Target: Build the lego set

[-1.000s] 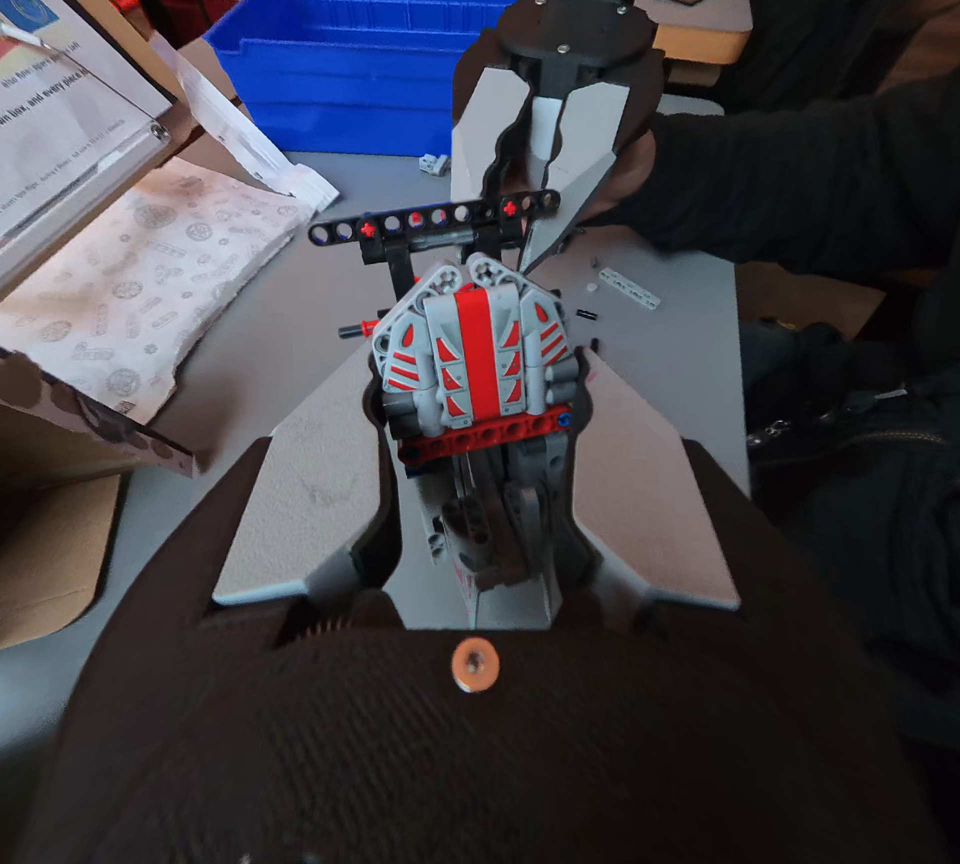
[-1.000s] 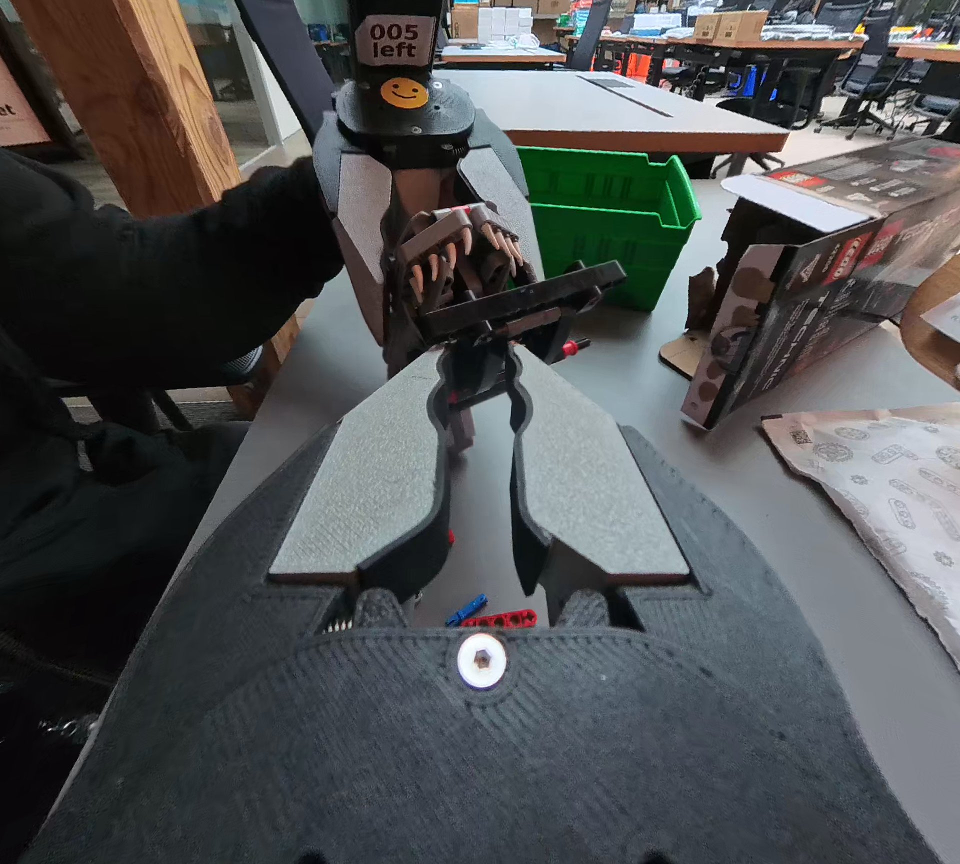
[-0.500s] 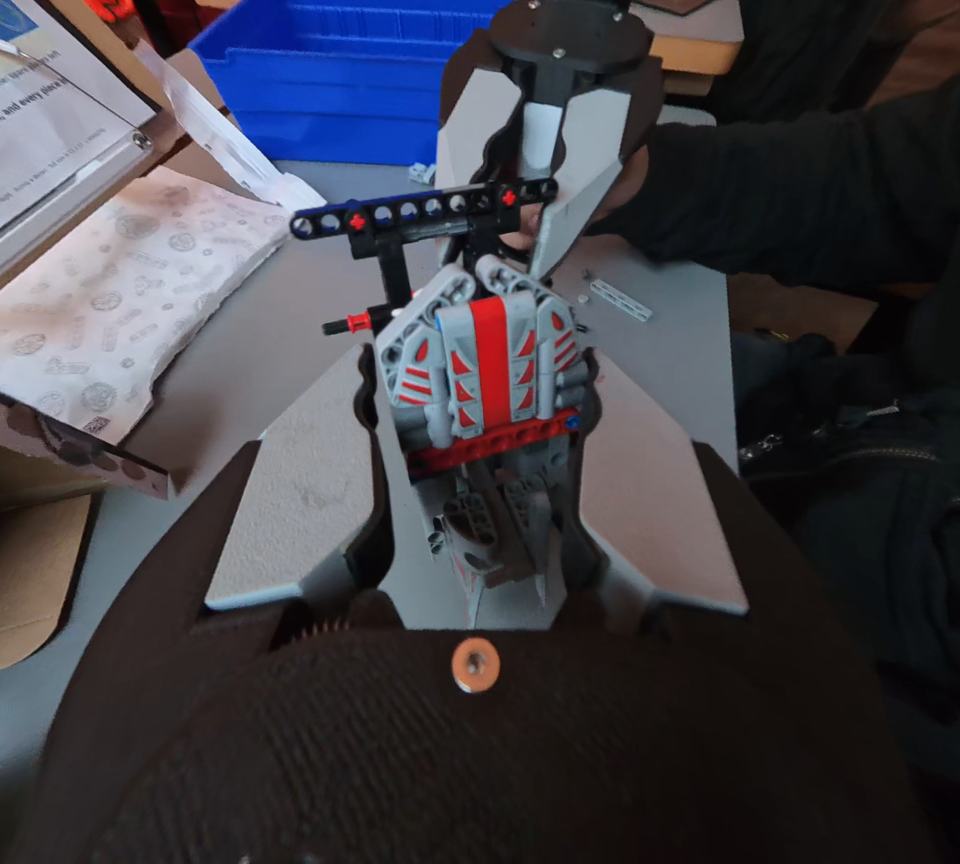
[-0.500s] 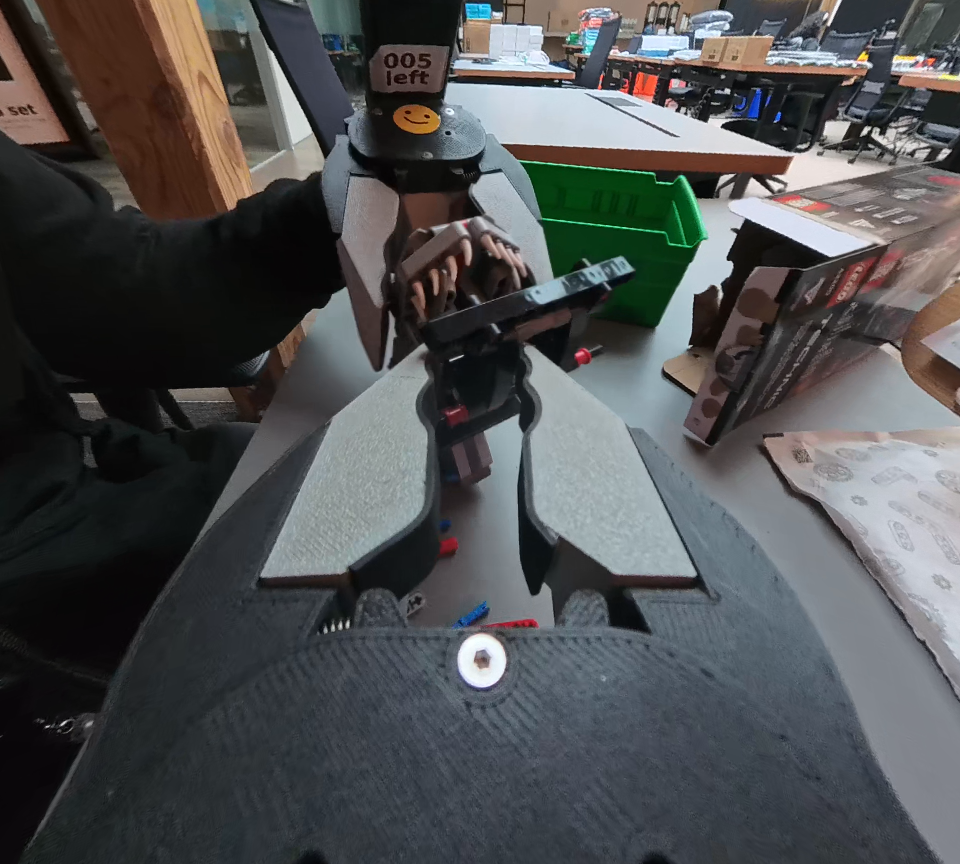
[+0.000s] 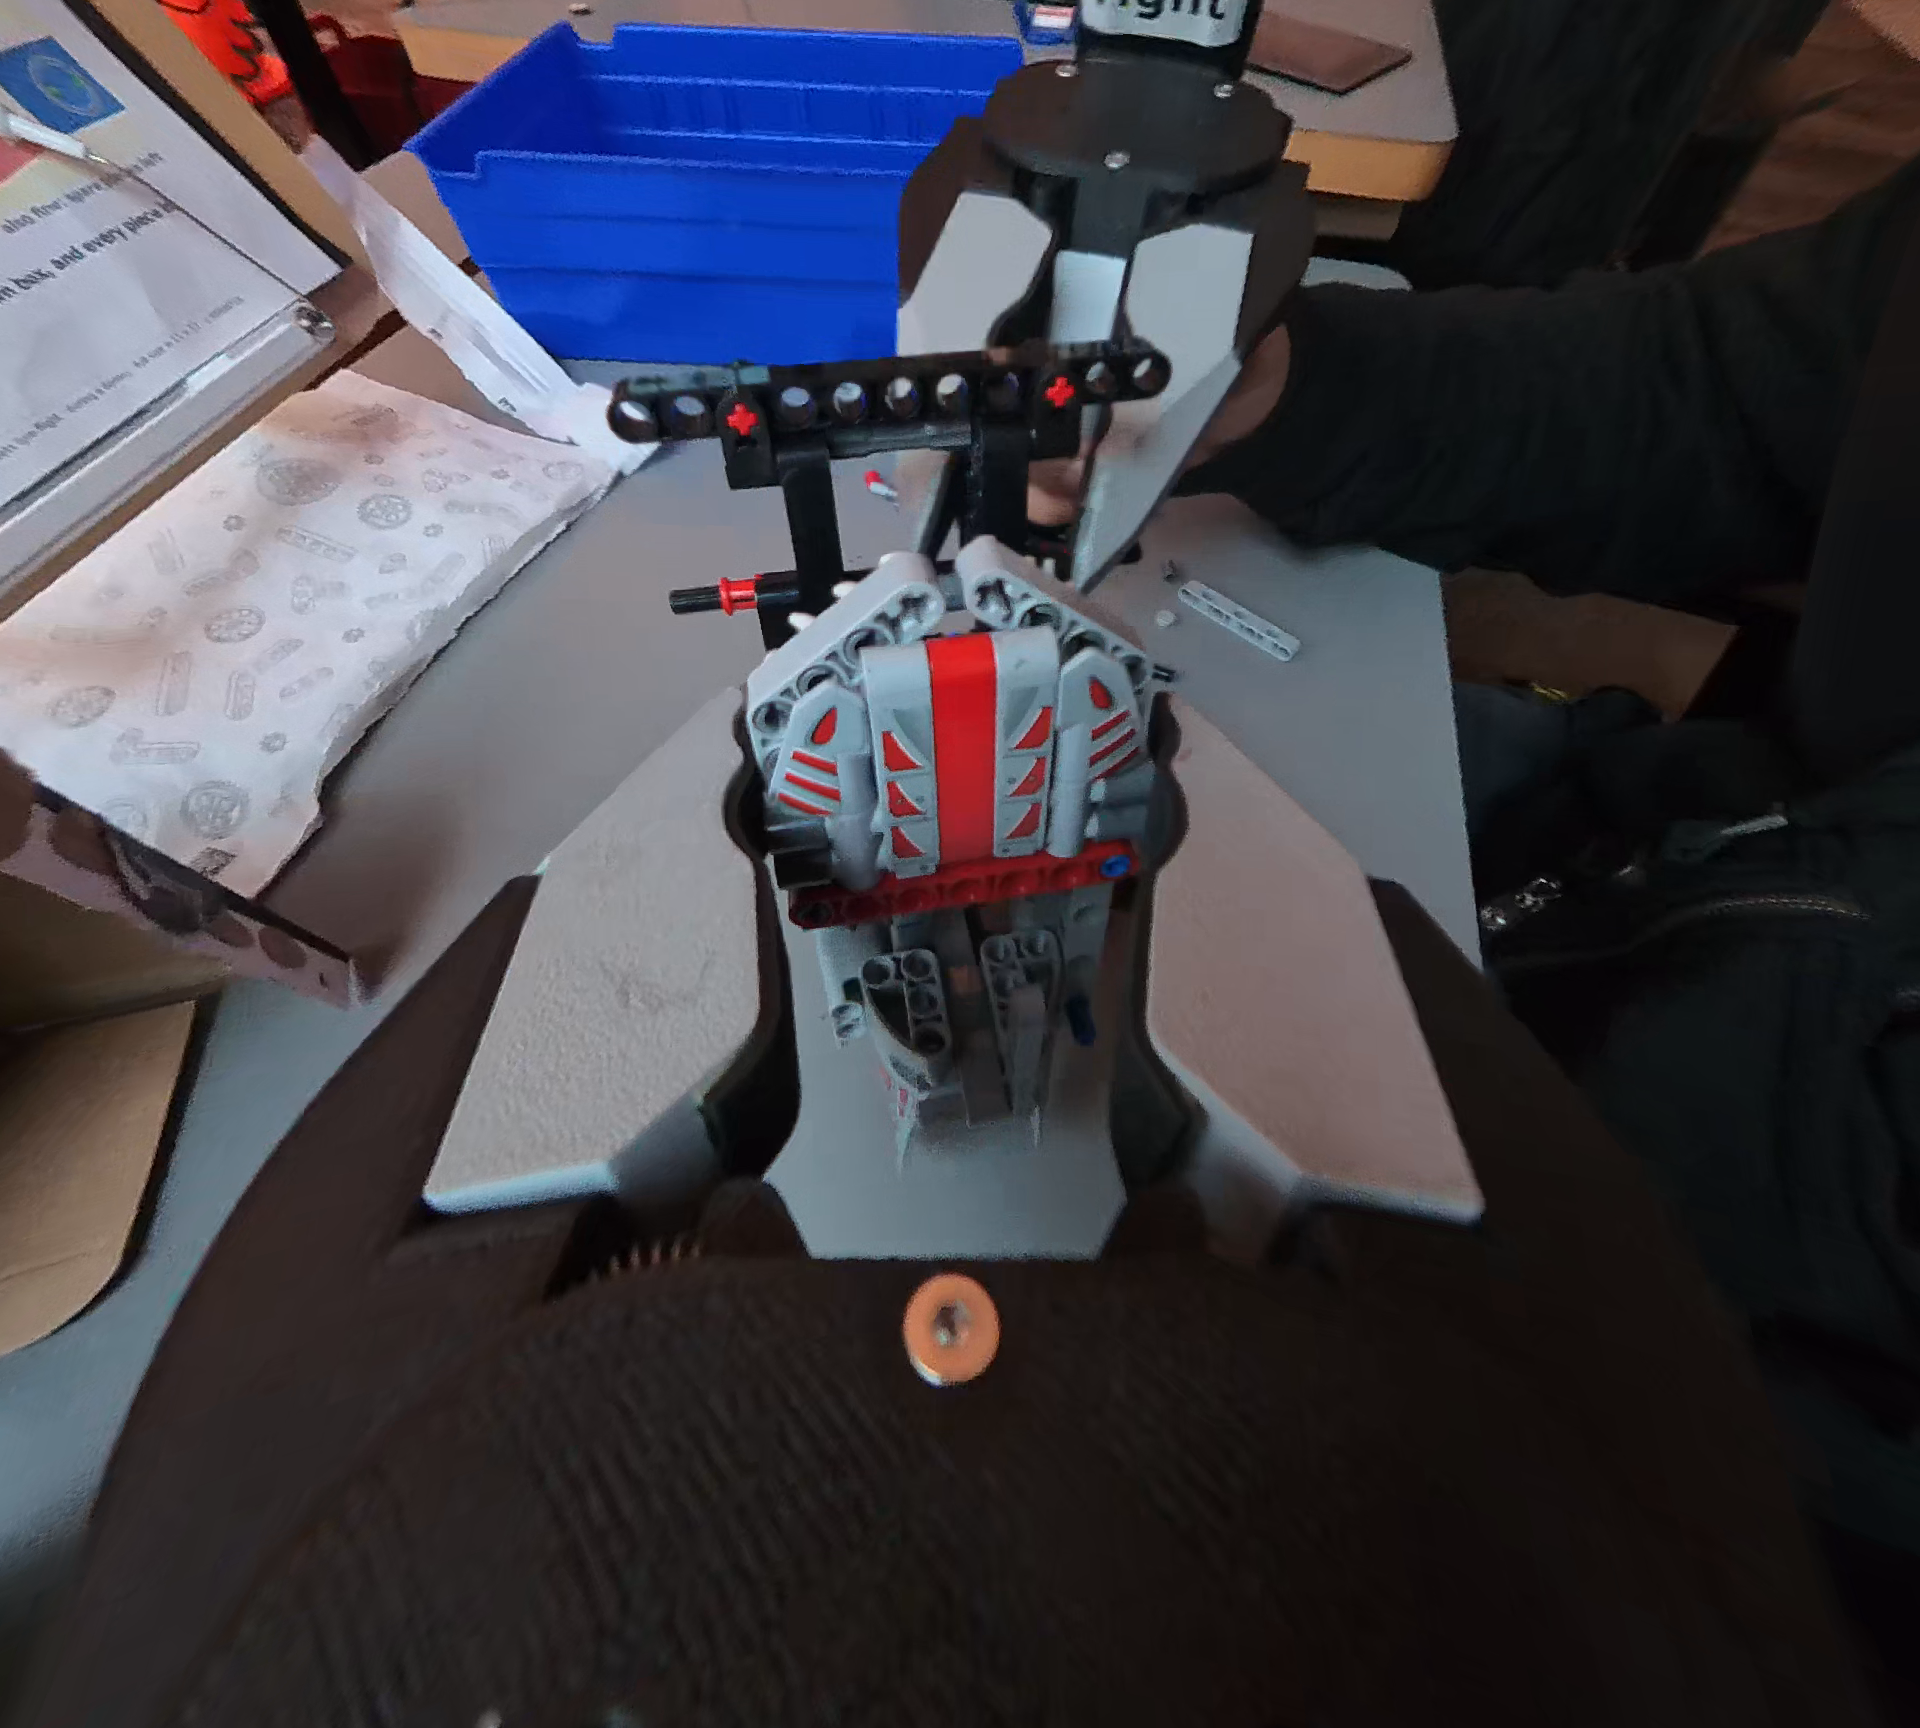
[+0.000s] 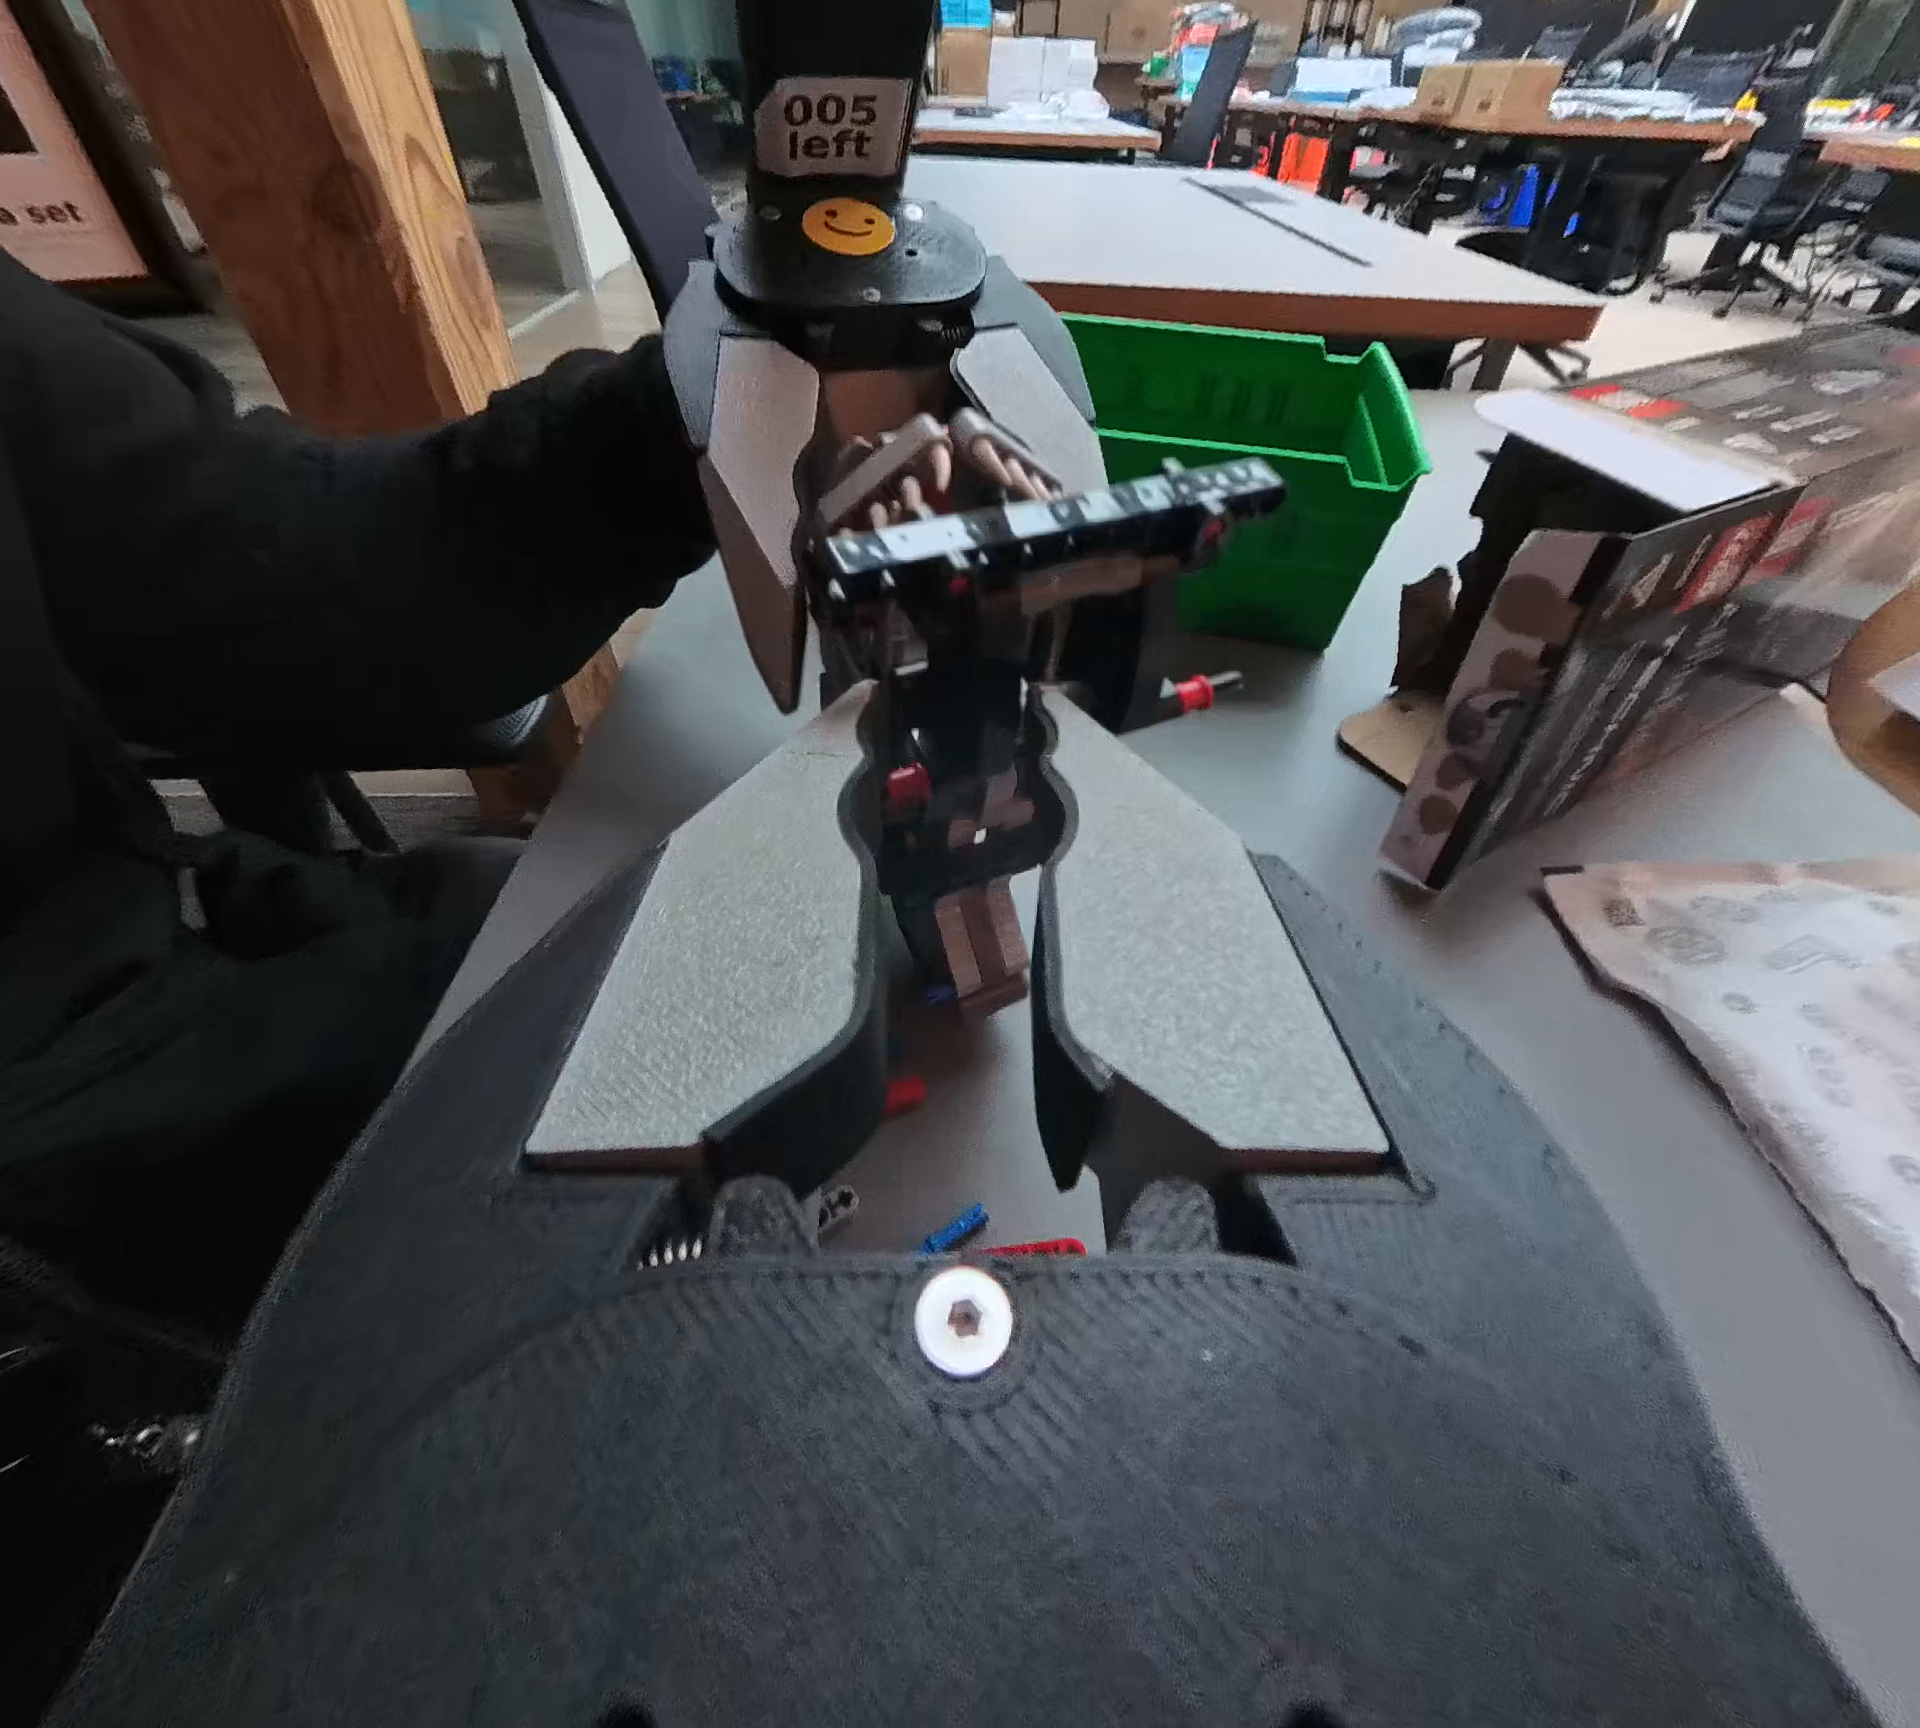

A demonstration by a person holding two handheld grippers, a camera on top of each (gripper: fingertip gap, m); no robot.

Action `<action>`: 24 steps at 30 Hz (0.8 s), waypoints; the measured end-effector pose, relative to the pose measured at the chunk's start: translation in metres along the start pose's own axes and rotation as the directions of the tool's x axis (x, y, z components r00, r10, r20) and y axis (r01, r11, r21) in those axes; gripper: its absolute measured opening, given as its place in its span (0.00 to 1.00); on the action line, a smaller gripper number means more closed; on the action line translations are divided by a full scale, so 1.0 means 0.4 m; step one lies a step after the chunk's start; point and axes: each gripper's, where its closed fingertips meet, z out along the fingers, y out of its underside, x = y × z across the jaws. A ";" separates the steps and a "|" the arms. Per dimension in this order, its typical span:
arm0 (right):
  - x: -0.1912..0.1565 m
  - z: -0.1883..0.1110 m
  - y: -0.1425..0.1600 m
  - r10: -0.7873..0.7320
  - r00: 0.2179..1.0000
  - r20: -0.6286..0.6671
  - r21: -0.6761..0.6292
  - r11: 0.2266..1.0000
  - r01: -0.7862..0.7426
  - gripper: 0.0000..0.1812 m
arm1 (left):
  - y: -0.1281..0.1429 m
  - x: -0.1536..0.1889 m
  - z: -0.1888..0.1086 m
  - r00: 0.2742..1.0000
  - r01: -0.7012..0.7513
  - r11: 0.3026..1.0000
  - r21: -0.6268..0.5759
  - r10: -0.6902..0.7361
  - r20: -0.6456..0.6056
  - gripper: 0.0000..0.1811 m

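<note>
Left gripper (image 5: 961, 805) clamps the grey-and-red model (image 5: 956, 774) above the table (image 5: 540, 702), apparently as an anchor; right gripper (image 6: 951, 805) closed on its black frame (image 6: 961, 795), presumably pressing it home

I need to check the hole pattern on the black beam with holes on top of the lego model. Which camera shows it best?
The left wrist view: the black beam faces the camera, its row of holes and two red pins showing clearly. In the right wrist view the same beam is seen from behind and at an angle, dark and blurred, so its holes are hard to count.
</note>
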 end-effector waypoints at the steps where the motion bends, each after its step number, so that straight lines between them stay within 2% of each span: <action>1: 0.002 0.001 0.003 -0.008 1.000 -0.008 -0.008 1.000 0.008 0.13 | 0.002 0.000 -0.002 1.000 0.001 1.000 0.007 -0.001 -0.014 0.39; 4: 0.021 -0.023 -0.005 -0.016 0.999 -0.039 -0.017 1.000 0.016 0.15 | 0.007 0.001 -0.019 0.997 -0.009 0.999 0.051 0.013 -0.077 0.39; 9: 0.084 -0.095 -0.016 0.078 0.993 -0.084 0.013 0.997 -0.077 0.15 | 0.018 -0.018 -0.054 0.990 0.028 0.989 0.146 -0.007 -0.139 0.39; 11: 0.113 -0.121 0.020 0.112 0.986 -0.122 -0.057 0.991 -0.119 0.16 | 0.015 -0.030 -0.058 0.989 0.056 0.984 0.168 -0.031 -0.144 0.39; 13: 0.132 -0.151 0.075 0.141 0.973 -0.183 -0.187 0.967 -0.175 0.17 | 0.013 -0.025 -0.061 0.987 0.041 0.980 0.195 -0.010 -0.158 0.39; 15: 0.109 -0.174 0.134 0.165 0.965 -0.205 -0.324 0.919 -0.226 0.16 | 0.011 -0.014 -0.058 0.986 0.009 0.977 0.213 0.027 -0.167 0.39; 18: 0.042 -0.185 0.224 0.165 0.957 -0.240 -0.474 0.840 -0.264 0.10 | 0.010 -0.002 -0.050 0.983 -0.030 0.975 0.220 0.068 -0.170 0.39; 21: -0.022 -0.190 0.294 0.147 0.952 -0.270 -0.551 0.787 -0.278 0.10 | 0.008 0.004 -0.048 0.981 -0.060 0.969 0.238 0.101 -0.163 0.39; 24: -0.054 -0.241 0.335 0.111 0.944 -0.311 -0.596 0.751 -0.284 0.09 | 0.003 0.006 -0.050 0.979 -0.068 0.953 0.296 0.121 -0.163 0.39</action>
